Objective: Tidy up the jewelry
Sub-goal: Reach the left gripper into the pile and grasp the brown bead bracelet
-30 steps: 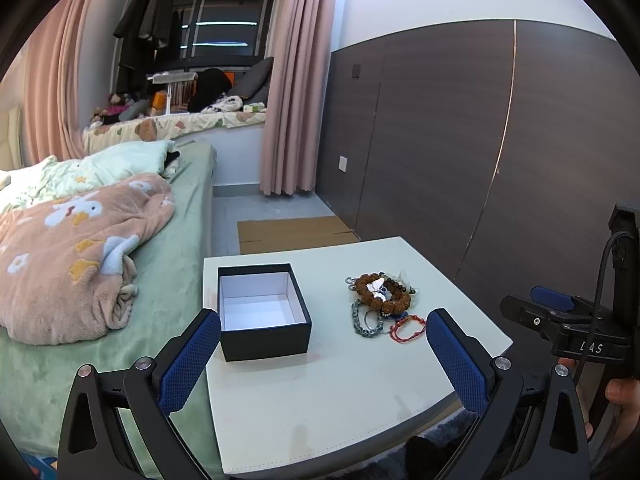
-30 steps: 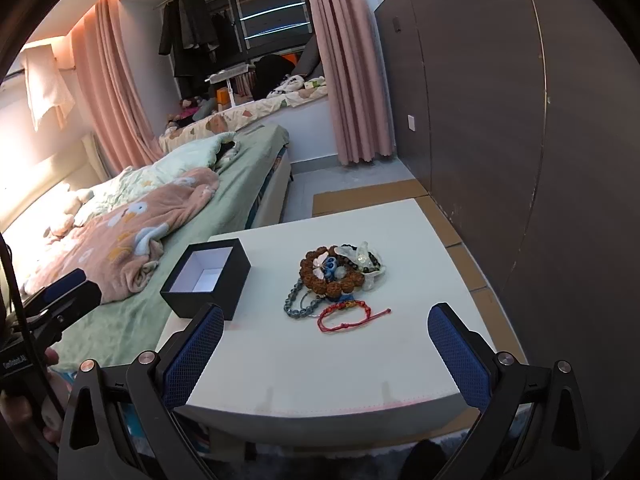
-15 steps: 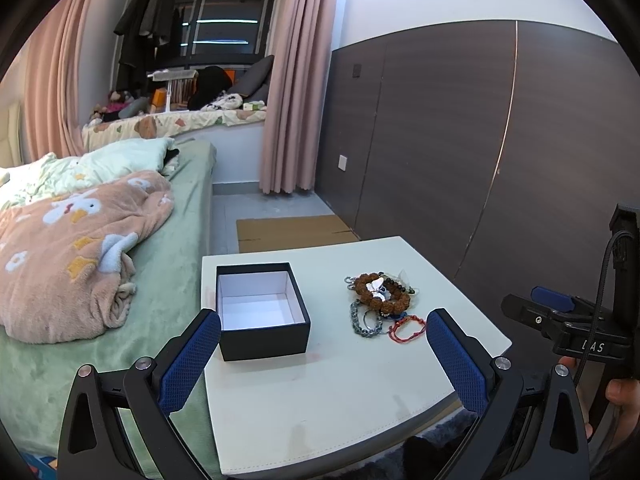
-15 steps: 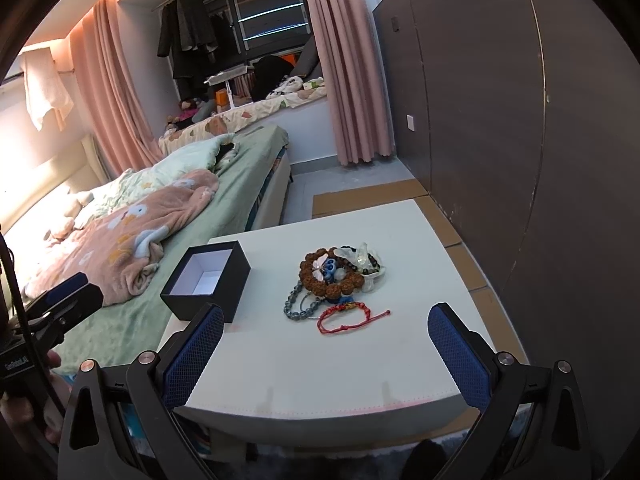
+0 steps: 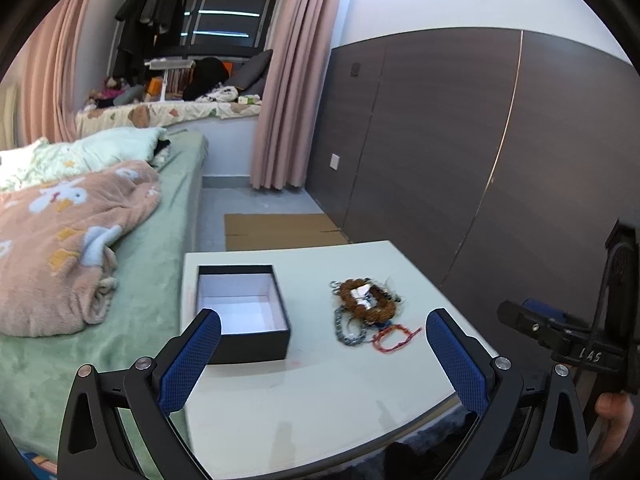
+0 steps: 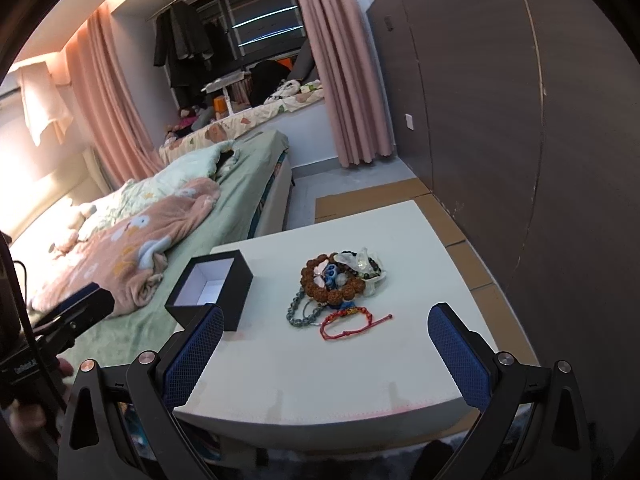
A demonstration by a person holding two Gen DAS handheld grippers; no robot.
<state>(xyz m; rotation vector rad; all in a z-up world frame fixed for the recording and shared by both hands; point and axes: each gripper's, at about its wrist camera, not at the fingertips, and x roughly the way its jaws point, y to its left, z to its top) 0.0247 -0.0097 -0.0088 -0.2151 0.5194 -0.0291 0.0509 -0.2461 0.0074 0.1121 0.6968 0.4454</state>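
Over the last second both our views have crept closer: the left tool (image 5: 323, 334) and right tool (image 6: 326, 330) hang spread and empty, the jewelry pile (image 6: 340, 280) untouched on the bench (image 6: 360, 368) beside the box (image 6: 210, 288) (nothing sorted yet).

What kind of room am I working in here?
Most likely a bedroom: a bed with a blanket beside the white table, pink curtains, and clothes hung at the window.

jewelry pile (image 5: 366, 306) motion-blurred, black box (image 6: 210, 294) corner behind blue fingers (image 6: 192, 356)
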